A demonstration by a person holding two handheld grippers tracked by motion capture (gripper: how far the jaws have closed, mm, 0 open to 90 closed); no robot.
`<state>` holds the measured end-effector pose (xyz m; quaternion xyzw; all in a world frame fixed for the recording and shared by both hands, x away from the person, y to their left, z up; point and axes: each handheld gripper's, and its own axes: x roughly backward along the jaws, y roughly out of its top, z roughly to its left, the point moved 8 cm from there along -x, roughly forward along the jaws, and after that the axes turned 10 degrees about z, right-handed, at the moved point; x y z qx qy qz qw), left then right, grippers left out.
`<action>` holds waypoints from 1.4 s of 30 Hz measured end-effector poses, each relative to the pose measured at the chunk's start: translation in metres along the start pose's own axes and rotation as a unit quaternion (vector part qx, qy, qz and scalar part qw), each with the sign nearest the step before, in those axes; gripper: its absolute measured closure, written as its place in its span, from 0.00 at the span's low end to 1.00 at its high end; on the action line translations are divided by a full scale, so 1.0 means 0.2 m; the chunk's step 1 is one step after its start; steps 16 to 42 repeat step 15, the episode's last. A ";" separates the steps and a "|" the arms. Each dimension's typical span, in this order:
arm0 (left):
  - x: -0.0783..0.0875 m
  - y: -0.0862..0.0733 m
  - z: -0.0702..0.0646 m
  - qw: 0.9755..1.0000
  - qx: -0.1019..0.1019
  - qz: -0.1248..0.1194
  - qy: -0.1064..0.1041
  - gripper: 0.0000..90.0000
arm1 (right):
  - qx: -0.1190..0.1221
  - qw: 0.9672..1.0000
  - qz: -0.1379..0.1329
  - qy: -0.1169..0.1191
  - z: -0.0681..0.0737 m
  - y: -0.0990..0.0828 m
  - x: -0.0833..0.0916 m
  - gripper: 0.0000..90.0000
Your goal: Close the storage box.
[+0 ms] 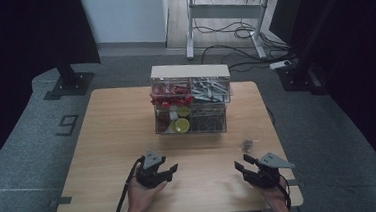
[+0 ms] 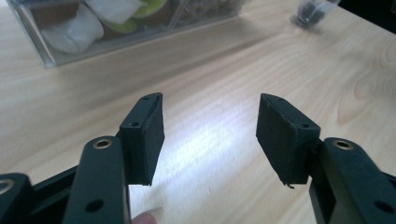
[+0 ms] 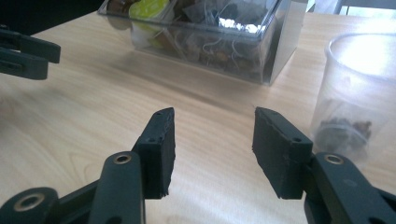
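Two hands come in from the bottom edge of the high view, each holding a black two-jaw gripper low over a light wooden table [image 1: 108, 141].

At lower left of centre in that view, the left gripper [image 1: 173, 169] points toward the right side of the frame. In the left gripper view its own jaws stand well apart, released, with bare wood between the black pads [image 2: 145, 135]. A fingertip shows at the bottom edge of that view.

At lower right of the high view, the right gripper [image 1: 241, 163] points toward the left and slightly up the frame. In the right gripper view its jaws are also parted and grasp nothing, with table surface between them. The left gripper's jaws show at the far left edge of that view.

Just beyond the right gripper, to the right of centre in the high view, stands a small clear plastic cup [image 1: 249, 141] with dark bits at its bottom. It fills the right edge of the right gripper view, near the right-hand jaw but apart from it.

Farther back, at the middle of the high view, sits a clear plastic two-tier organiser box [image 1: 191, 106]. Its compartments hold red, grey, yellow-green, white and dark brown items.

Behind the table lie grey carpet, a white desk frame and loose cables.
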<state>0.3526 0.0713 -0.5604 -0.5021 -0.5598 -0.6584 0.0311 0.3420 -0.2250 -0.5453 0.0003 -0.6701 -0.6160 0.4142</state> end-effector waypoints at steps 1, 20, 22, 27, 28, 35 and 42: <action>0.01 -0.01 0.00 1.000 0.000 0.002 -0.002 0.47 | 0.000 1.000 0.001 0.000 0.00 -0.01 0.00 0.53; -0.01 -0.08 0.00 1.000 0.004 0.013 -0.001 0.45 | -0.006 1.000 0.019 0.003 0.00 -0.11 0.00 0.50; -0.01 -0.08 0.00 1.000 0.004 0.013 -0.001 0.45 | -0.006 1.000 0.019 0.003 0.00 -0.11 0.00 0.50; -0.01 -0.08 0.00 1.000 0.004 0.013 -0.001 0.45 | -0.006 1.000 0.019 0.003 0.00 -0.11 0.00 0.50; -0.01 -0.08 0.00 1.000 0.004 0.013 -0.001 0.45 | -0.006 1.000 0.019 0.003 0.00 -0.11 0.00 0.50; -0.01 -0.08 0.00 1.000 0.004 0.013 -0.001 0.45 | -0.006 1.000 0.019 0.003 0.00 -0.11 0.00 0.50; -0.01 -0.08 0.00 1.000 0.004 0.013 -0.001 0.45 | -0.006 1.000 0.019 0.003 0.00 -0.11 0.00 0.50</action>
